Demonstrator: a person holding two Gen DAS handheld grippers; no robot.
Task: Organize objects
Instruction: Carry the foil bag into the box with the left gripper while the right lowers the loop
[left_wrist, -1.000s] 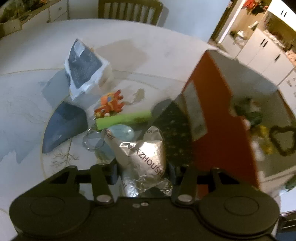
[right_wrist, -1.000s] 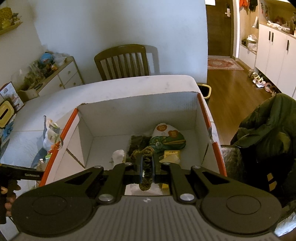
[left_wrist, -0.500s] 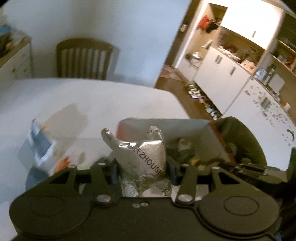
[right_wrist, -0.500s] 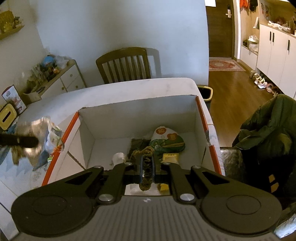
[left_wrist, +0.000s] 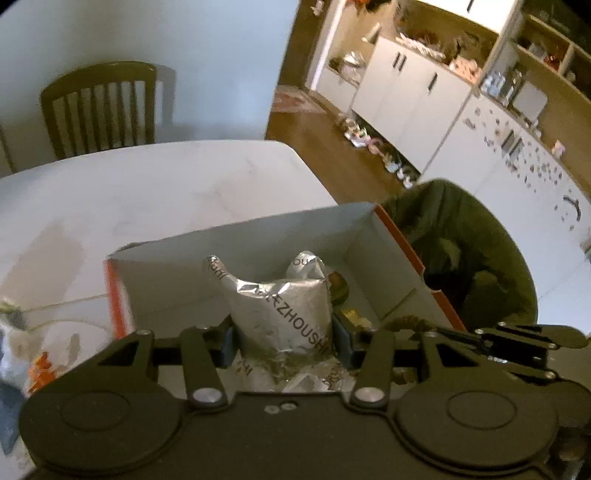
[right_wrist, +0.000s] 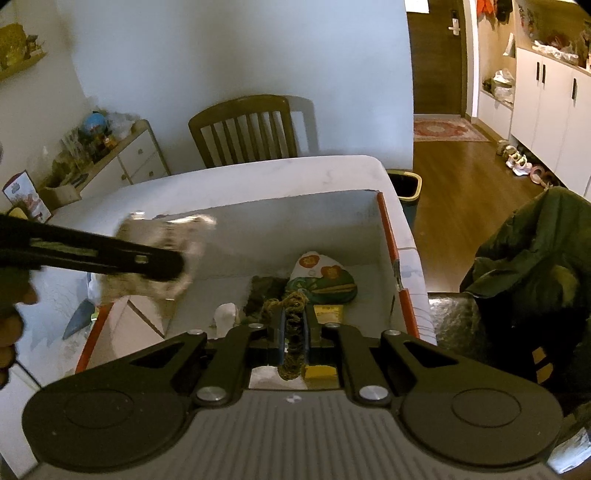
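Left wrist view
Left gripper (left_wrist: 283, 341): is clamping a crinkled silver foil packet (left_wrist: 284, 314) between its two fingers, jaws partly apart around it.
Foil packet: is standing upright in the grip, printed letters running down its side, hanging above the open cardboard box (left_wrist: 369, 243).
Cardboard box: is sitting on the white tabletop (left_wrist: 147, 192), orange on its outer sides, pale inside.
Right gripper (left_wrist: 424, 325): is showing at the right edge with a dark braided cord between its fingers.
Surroundings: a wooden chair (left_wrist: 99, 107) is standing behind the tabletop; a dark green jacket (left_wrist: 465, 251) is lying just right of the box.

Right wrist view
Right gripper (right_wrist: 293, 328): is pinching the braided cord (right_wrist: 291, 332) with jaws fully closed on it, above the near part of the box (right_wrist: 388, 236).
Box contents: a flat pouch with flower prints (right_wrist: 321, 277), a small yellow pack (right_wrist: 327, 314) and a white lump (right_wrist: 225, 314) are lying on the bottom.
Left gripper (right_wrist: 170, 262): is reaching in from the left, blurred, carrying the foil packet (right_wrist: 162, 236) over the box's left wall.
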